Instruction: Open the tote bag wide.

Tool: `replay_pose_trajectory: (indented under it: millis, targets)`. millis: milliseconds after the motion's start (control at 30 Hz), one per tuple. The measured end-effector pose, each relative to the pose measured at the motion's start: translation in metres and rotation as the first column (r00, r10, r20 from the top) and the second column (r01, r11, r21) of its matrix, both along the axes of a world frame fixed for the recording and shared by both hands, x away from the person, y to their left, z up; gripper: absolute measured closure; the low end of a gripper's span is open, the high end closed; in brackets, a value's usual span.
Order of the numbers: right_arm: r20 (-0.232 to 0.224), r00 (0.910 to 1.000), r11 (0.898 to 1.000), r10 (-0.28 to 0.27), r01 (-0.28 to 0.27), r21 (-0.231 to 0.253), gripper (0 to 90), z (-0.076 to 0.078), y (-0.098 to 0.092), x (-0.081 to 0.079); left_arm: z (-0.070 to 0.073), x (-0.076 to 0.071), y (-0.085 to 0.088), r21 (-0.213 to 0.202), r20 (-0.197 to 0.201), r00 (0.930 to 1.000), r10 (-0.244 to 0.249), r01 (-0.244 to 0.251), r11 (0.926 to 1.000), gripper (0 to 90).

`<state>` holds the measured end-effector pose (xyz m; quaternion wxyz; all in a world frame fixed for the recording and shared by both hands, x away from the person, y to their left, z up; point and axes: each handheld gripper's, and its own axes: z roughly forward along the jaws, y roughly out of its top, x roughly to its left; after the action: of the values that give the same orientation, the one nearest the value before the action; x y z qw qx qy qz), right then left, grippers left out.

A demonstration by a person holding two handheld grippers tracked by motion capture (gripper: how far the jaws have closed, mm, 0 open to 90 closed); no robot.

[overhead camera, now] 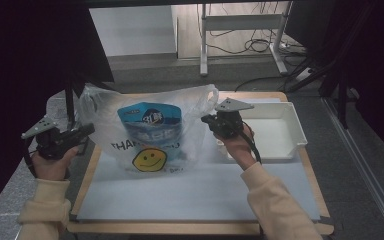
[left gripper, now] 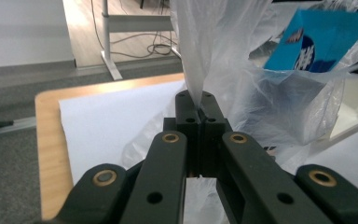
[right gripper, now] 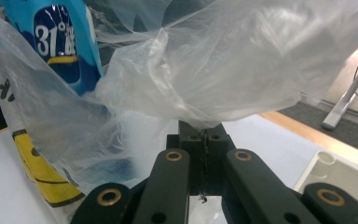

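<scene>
Plastic bag [overhead camera: 145, 125] edges pinched btwn both grippers' fingers [left gripper: 186, 112], L & R.

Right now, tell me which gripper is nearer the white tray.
Right. The right gripper pinches the plastic bag right beside the white tray, while the left gripper grips the bag's far side, with the whole bag between it and the tray.

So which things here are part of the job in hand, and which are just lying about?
In the job:
- clear plastic bag, pinched at either side
- blue packet inside the bag
- left gripper, fingers shut on the bag
- right gripper, fingers shut on the bag

Lying about:
- white tray at the table's right
- white sheet covering the table
- desk frame and cables on the floor behind
</scene>
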<state>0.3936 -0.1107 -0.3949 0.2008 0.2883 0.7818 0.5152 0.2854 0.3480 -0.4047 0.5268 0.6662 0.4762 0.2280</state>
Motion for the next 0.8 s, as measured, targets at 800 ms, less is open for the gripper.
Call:
replay_pose_trajectory:
  millis: [800]
  targets:
    - [-0.048,0.9987,0.999,-0.020,0.018,-0.043,88.8,-0.049,0.008,-0.012,-0.047,-0.005,-0.009,-0.008,-0.086,0.9963,0.008,-0.009,0.9999,89.6]
